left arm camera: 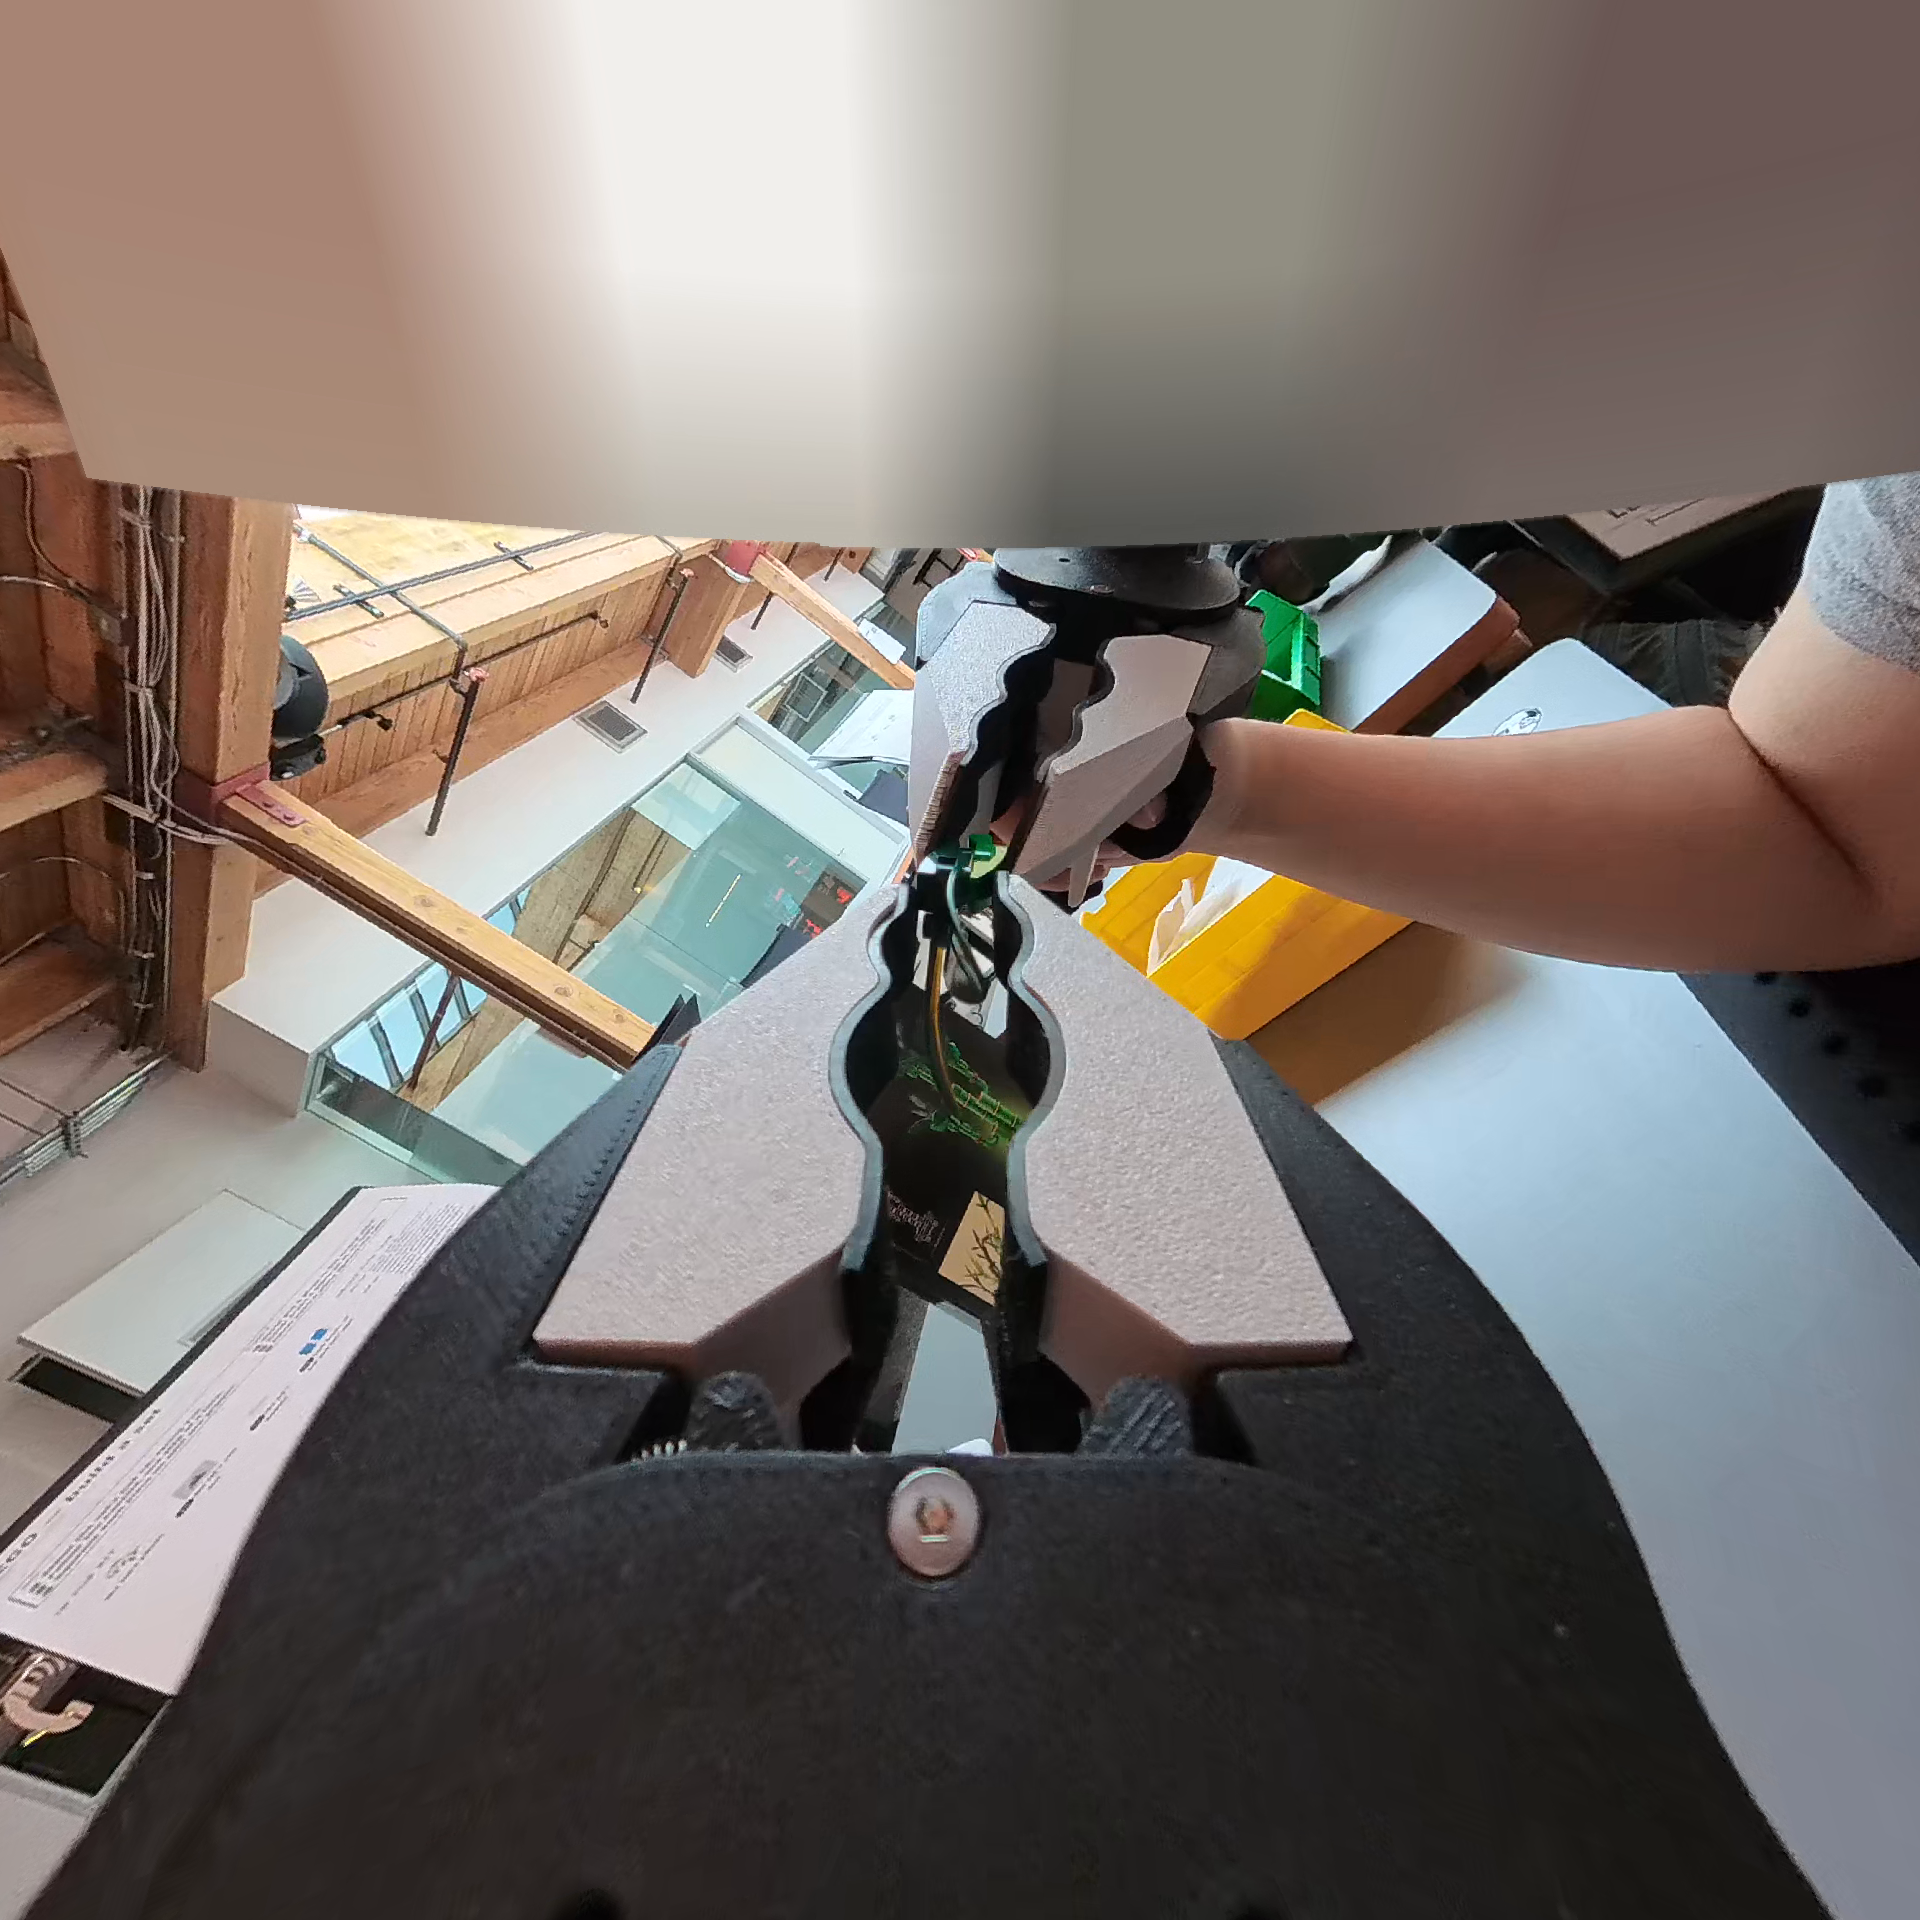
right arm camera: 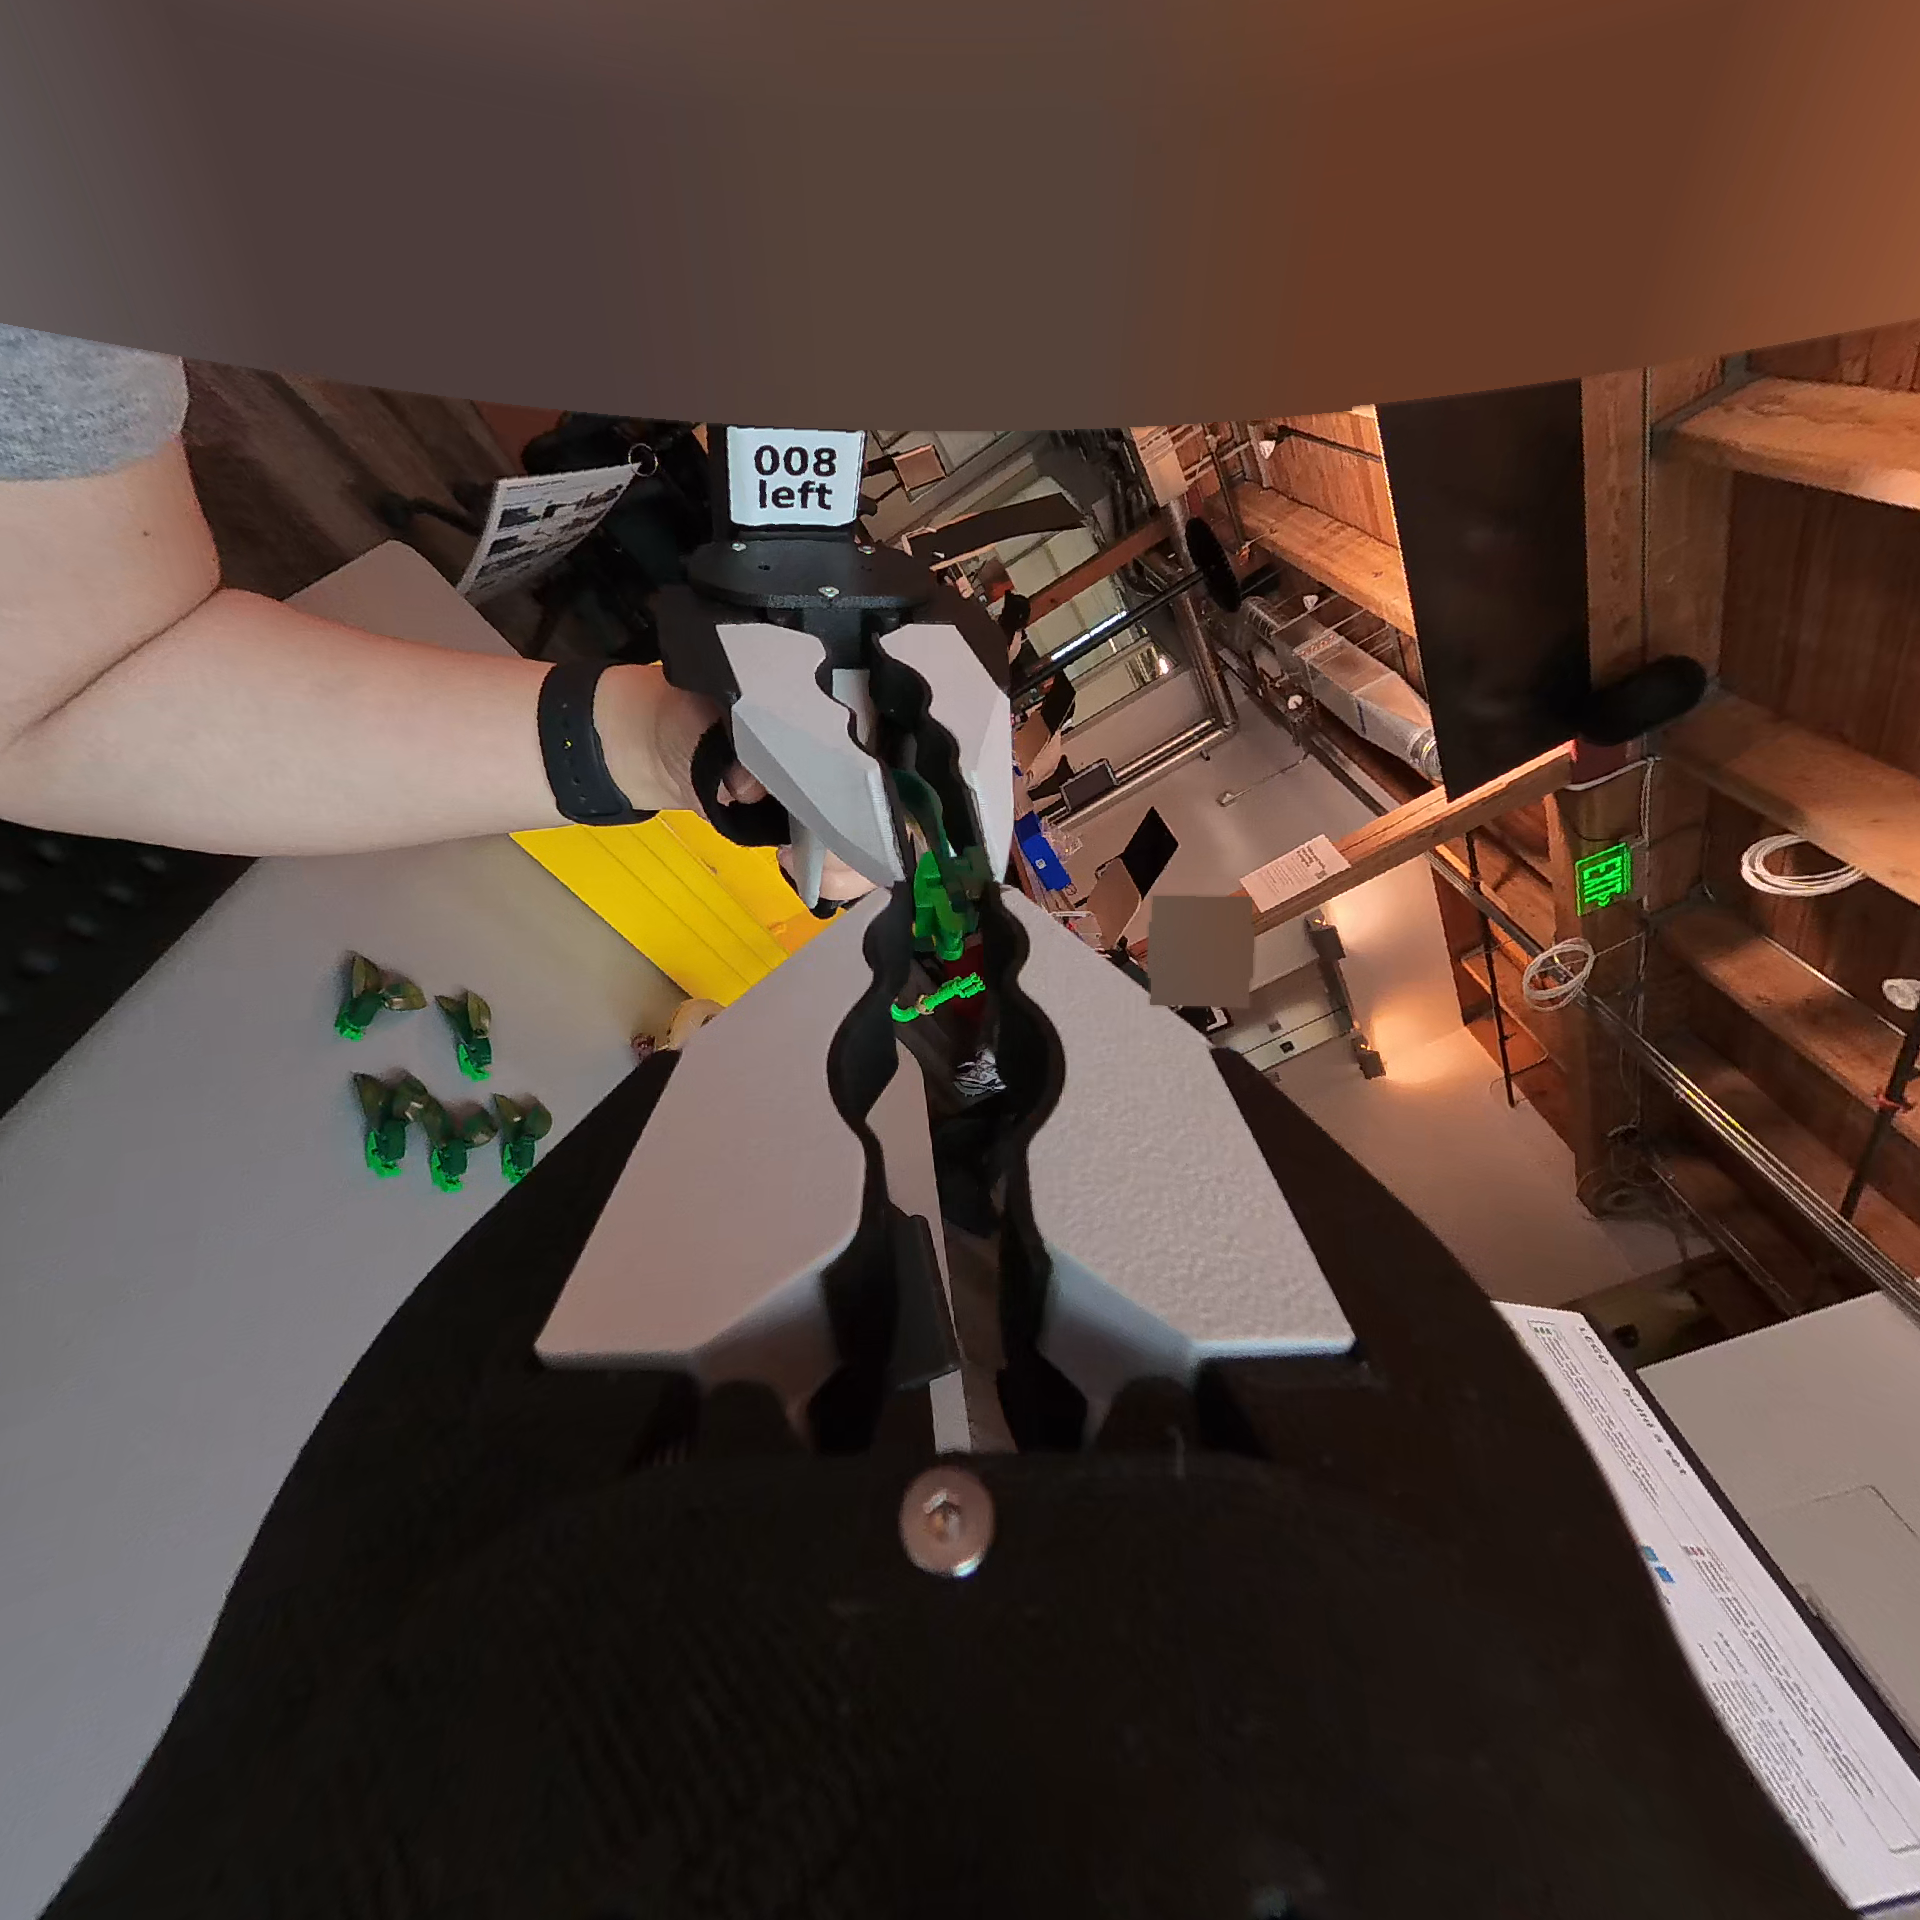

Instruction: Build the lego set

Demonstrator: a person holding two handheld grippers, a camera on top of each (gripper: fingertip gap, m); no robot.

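Both grippers are raised above the table and meet tip to tip. In the left wrist view my left gripper [left arm camera: 956, 896] is shut on a thin dark-green Lego stem piece [left arm camera: 954, 935]. The right gripper [left arm camera: 982, 844] comes from above, pinching a small bright green Lego piece [left arm camera: 968, 860] against it. In the right wrist view my right gripper [right arm camera: 945, 902] is shut on the bright green piece [right arm camera: 940, 909]. The left gripper [right arm camera: 935, 864] opposite holds a green leaf-like part [right arm camera: 914, 800]. How the two pieces join is hidden by the fingers.
Several green leaf assemblies [right arm camera: 447, 1081] lie on the white table [right arm camera: 208, 1299]. A yellow bin [right arm camera: 665, 894] stands behind them and also shows in the left wrist view [left arm camera: 1257, 956]. A printed sheet [right arm camera: 1714, 1610] lies at the table's edge. The person's forearms [left arm camera: 1507, 821] reach in. Both grippers' tips are close together, under 4 cm apart.
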